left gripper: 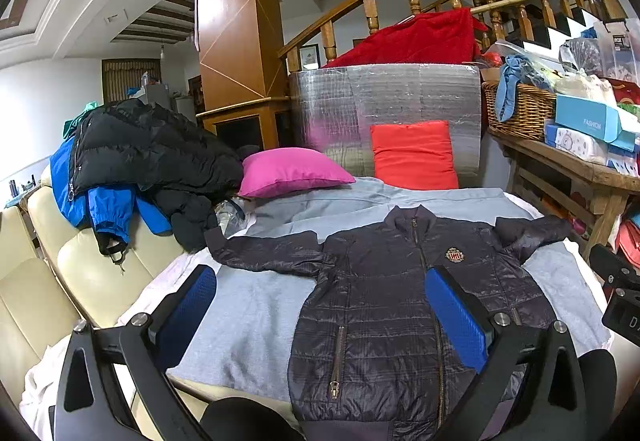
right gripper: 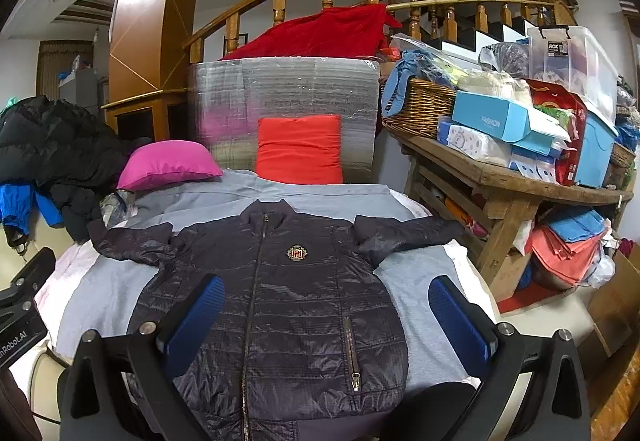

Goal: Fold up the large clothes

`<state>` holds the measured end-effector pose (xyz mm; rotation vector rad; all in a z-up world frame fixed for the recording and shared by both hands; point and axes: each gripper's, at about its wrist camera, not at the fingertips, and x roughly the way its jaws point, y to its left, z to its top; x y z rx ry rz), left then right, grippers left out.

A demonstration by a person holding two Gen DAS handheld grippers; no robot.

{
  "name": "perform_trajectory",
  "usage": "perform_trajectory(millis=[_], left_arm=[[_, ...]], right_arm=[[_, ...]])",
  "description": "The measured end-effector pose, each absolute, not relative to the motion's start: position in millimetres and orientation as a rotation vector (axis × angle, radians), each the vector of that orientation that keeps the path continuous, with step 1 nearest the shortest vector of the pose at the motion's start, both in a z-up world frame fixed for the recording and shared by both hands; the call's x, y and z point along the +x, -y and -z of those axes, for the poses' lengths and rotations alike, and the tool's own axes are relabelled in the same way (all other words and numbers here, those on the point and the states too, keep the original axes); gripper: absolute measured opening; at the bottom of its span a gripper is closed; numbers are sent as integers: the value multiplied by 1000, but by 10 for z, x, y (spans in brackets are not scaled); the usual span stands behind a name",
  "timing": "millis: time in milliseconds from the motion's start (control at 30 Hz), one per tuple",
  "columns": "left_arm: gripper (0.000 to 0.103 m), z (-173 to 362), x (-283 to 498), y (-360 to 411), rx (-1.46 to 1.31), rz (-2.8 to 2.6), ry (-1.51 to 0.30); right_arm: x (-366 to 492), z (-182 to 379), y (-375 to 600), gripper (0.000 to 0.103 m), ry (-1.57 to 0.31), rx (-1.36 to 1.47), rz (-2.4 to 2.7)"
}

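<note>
Jacket [left gripper: 400, 301] lies flat, zipped, front up on the grey sheet [left gripper: 248, 321], sleeves spread. Left gripper [left gripper: 332, 321] and right gripper [right gripper: 324, 321] both gape, empty (hovering, probably). Pinch each cuff, fold sleeves inward first.

Jacket [right gripper: 280, 301] lies flat on the bed sheet [right gripper: 420, 301] at my 12 o'clock; two pillows [right gripper: 300, 149] behind it, wooden table [right gripper: 500, 181] at 2 o'clock.

even indoor light | sharp focus | strong fisheye bending | dark corners
</note>
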<state>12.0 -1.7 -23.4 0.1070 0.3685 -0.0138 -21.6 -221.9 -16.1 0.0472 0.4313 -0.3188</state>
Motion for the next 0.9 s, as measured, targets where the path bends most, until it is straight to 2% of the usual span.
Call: perform_trajectory(millis=[900], left_arm=[[103,296,230,60,117,14,-384]], right_arm=[[-114,231,2216,103,-458,42,307]])
